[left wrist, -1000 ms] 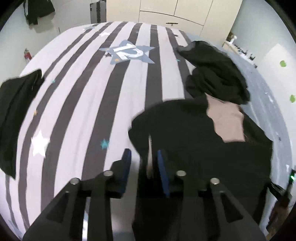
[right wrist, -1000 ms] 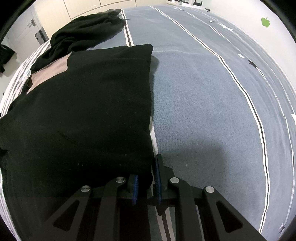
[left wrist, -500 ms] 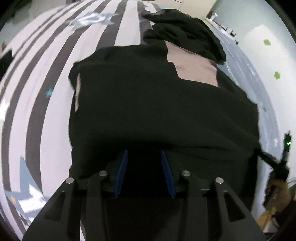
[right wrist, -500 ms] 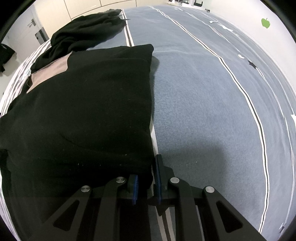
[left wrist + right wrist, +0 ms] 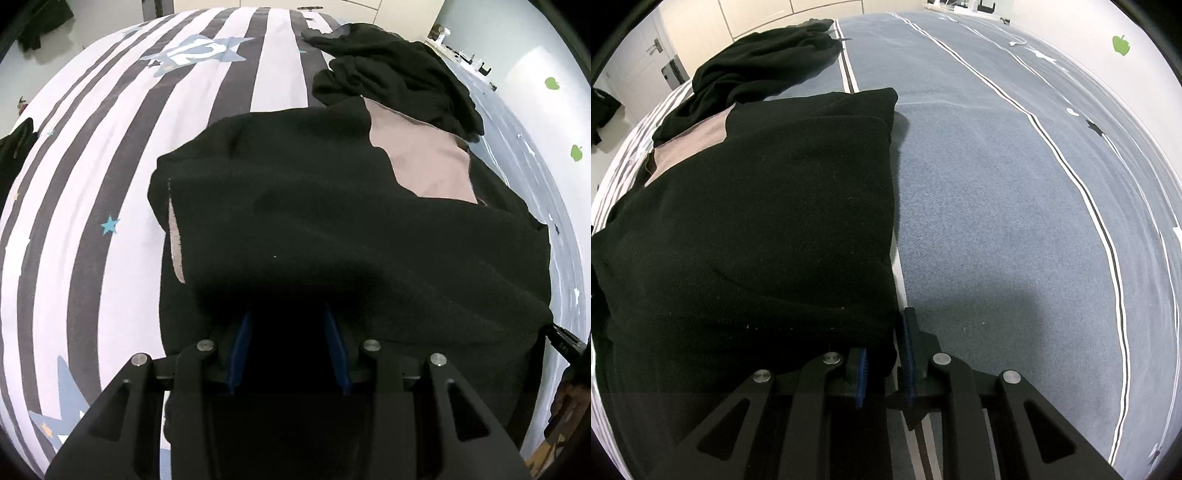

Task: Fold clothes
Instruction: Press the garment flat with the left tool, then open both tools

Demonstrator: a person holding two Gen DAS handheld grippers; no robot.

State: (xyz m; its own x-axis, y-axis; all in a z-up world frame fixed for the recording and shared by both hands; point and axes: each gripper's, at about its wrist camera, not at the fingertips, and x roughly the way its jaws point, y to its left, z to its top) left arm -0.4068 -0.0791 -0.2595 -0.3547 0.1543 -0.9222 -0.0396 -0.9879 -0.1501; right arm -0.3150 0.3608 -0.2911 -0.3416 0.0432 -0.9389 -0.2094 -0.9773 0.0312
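Left gripper (image 5: 288, 350): blue-padded jaws spread wide, nothing pinched between them; the black fleece garment with a taupe lining panel (image 5: 332, 229) drapes over the fingertips, so the tips themselves are hidden. Right gripper (image 5: 884, 363): jaws nearly together, clamped on the garment's near right corner, black fabric bunched between the blue pads (image 5: 860, 373).

Garment lies mostly flat on the bed, straddling the seam between two covers: left part on the grey-and-white striped bedsheet with star prints (image 5: 92, 184), right edge along the white stripe of the blue-grey bed cover with thin black-and-white lines (image 5: 997, 221). A top layer is folded over, its edge visible near the far right corner (image 5: 882, 125). Taupe panel (image 5: 424, 162) shows at the far side, a thin taupe strip along the left fold.

Beyond it: crumpled pile of black clothing (image 5: 391, 81), touching the garment's far edge. Another dark item (image 5: 14, 147) at the far left edge of the bed, well apart. Cream cabinet doors (image 5: 768, 14) behind the bed.
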